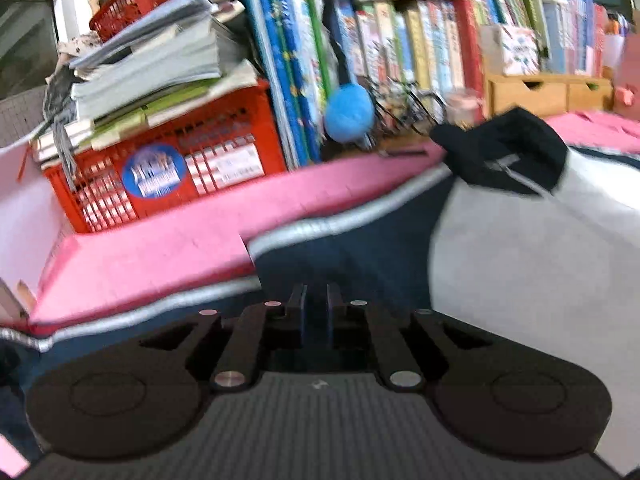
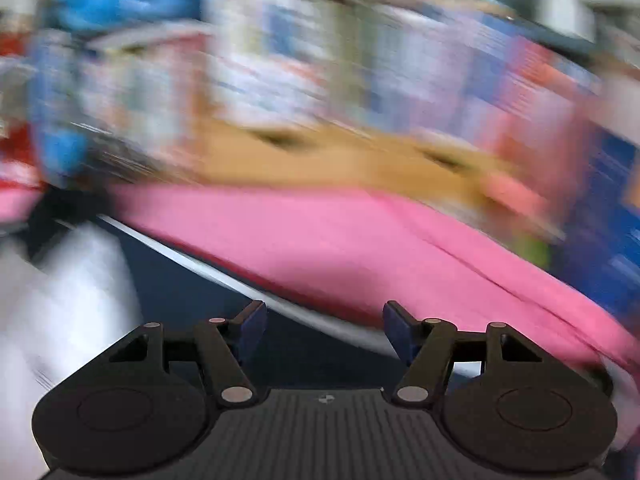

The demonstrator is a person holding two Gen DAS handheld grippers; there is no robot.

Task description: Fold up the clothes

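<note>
A jacket with navy sleeves, a white body (image 1: 520, 240), a black collar (image 1: 504, 148) and silver piping lies on the pink table top (image 1: 160, 248). My left gripper (image 1: 316, 300) is shut on the navy sleeve fabric (image 1: 340, 256) near its silver-edged seam. In the right wrist view, which is badly blurred, my right gripper (image 2: 324, 324) is open, its fingers wide apart over the navy part of the jacket (image 2: 192, 292), with the silver edge running between them. The white body (image 2: 60, 300) shows at the left there.
A red crate (image 1: 168, 164) stacked with books stands at the back left. A row of upright books (image 1: 400, 48) and a blue plush ball (image 1: 348, 112) line the back. Wooden drawers (image 1: 548, 92) sit at the back right. The pink top (image 2: 360, 240) stretches to the right.
</note>
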